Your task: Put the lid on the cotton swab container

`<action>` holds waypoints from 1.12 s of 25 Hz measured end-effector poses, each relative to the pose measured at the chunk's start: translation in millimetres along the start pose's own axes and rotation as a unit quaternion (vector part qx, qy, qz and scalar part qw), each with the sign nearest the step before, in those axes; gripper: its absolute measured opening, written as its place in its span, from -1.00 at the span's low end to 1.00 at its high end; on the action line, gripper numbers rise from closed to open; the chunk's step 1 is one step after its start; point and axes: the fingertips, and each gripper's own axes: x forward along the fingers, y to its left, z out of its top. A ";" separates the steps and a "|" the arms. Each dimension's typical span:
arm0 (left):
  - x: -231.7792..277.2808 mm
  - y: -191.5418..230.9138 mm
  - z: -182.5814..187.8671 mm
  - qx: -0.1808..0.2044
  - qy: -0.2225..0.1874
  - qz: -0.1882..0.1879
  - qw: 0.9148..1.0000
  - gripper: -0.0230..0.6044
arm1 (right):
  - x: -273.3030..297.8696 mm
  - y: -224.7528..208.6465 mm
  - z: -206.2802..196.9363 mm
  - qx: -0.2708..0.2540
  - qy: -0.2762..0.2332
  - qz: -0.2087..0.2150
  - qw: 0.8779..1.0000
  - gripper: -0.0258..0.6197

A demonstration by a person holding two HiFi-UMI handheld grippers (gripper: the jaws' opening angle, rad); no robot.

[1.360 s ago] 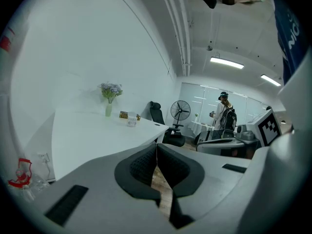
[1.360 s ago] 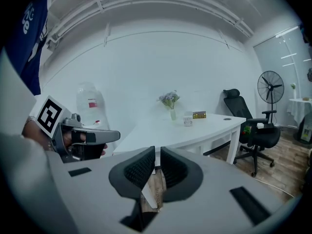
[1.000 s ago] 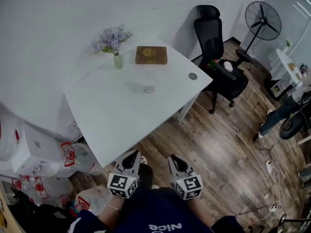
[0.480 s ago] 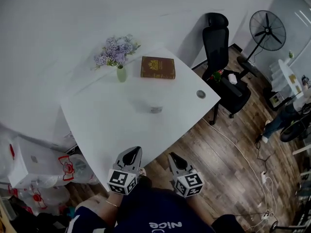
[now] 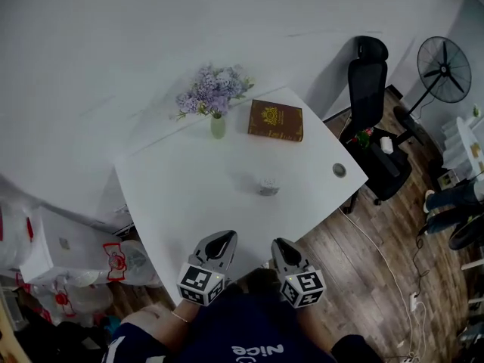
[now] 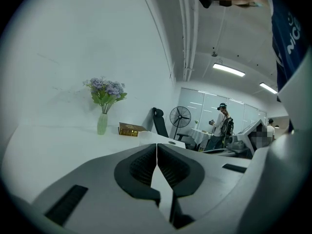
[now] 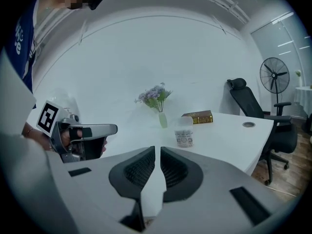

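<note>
The cotton swab container [image 5: 266, 185], a small clear tub with a printed label, stands near the middle of the white table [image 5: 174, 195]. In the right gripper view the container [image 7: 184, 132] has a pale top; I cannot tell whether that is a lid. Just over the left jaws, only the top of the container [image 6: 146, 136] shows. Both grippers hover at the table's near edge, well short of it. My left gripper [image 5: 219, 242] is shut and empty. My right gripper [image 5: 283, 246] is also shut, with nothing in it.
A vase of purple flowers [image 5: 217, 125] and a brown book [image 5: 276, 119] sit at the table's far side. A cable grommet [image 5: 339, 170] is near the right corner. A black office chair [image 5: 374, 127] and a standing fan [image 5: 445, 59] are to the right. Water bottles and bags [image 5: 68, 263] lie left.
The head view has shifted so the table sits closer and more central. Both grippers have come forward from over the floor to the table's near edge, still shut.
</note>
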 end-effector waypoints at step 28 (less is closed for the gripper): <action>120.6 30.2 6.6 -0.017 0.042 0.082 0.996 -0.81 | 122.0 -129.2 94.5 -0.037 0.069 0.182 0.980 -0.44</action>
